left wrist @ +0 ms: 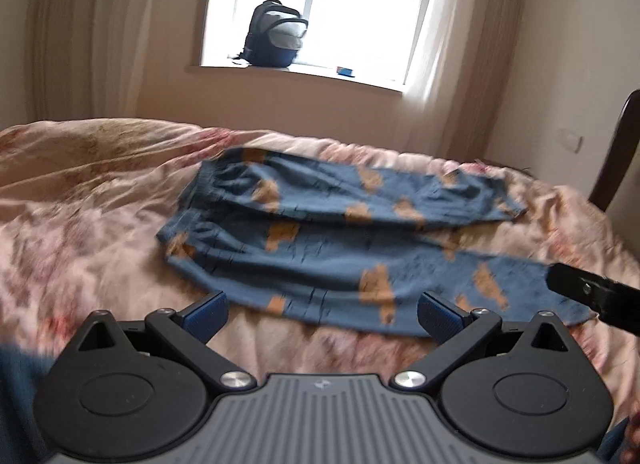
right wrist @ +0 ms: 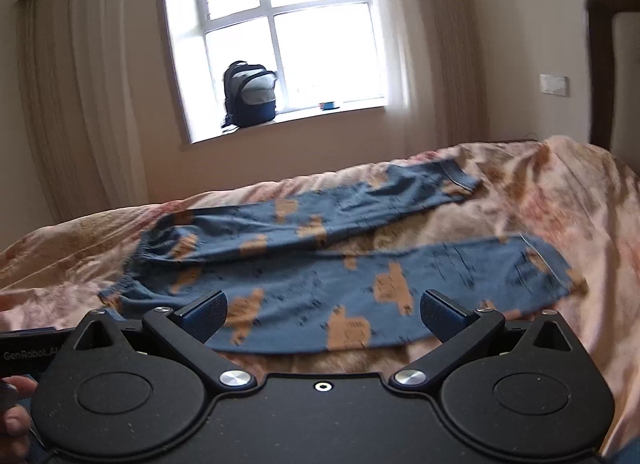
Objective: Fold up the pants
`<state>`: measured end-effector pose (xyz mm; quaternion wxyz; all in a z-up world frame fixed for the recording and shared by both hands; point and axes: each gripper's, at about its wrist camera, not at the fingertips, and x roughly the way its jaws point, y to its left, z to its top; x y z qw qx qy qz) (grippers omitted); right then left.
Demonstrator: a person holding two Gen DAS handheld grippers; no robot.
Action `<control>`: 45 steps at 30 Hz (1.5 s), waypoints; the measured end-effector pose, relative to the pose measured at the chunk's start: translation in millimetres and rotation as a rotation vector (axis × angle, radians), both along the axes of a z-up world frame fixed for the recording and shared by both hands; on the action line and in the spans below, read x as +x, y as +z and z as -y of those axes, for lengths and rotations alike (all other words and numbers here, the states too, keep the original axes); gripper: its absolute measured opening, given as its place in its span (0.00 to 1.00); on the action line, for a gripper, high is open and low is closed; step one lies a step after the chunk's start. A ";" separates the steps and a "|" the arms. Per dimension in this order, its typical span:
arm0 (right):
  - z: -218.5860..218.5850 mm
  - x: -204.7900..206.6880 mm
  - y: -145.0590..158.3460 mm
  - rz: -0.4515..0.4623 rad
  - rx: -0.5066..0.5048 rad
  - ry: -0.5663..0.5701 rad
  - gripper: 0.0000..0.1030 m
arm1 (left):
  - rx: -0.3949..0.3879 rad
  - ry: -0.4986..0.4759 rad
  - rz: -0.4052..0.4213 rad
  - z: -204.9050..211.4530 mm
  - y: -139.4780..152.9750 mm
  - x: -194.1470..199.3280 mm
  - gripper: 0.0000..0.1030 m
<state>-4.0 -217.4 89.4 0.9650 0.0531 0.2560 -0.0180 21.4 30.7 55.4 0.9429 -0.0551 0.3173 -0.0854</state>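
Blue pants with orange animal prints lie spread flat on the bed, waistband to the left, both legs running to the right and apart from each other. They also show in the right wrist view. My left gripper is open and empty, just above the near edge of the near leg. My right gripper is open and empty, over the near leg's middle. Part of the right gripper shows in the left wrist view near the near leg's cuff.
The bed has a rumpled pink floral cover. A dark backpack stands on the window sill behind the bed. A dark wooden chair or frame stands at the right. Curtains hang at both sides of the window.
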 end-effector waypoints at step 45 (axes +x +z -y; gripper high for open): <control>3.7 505.2 -99.8 -0.467 -0.342 0.958 0.75 | 0.213 -0.487 -0.292 -74.7 -75.9 430.9 0.71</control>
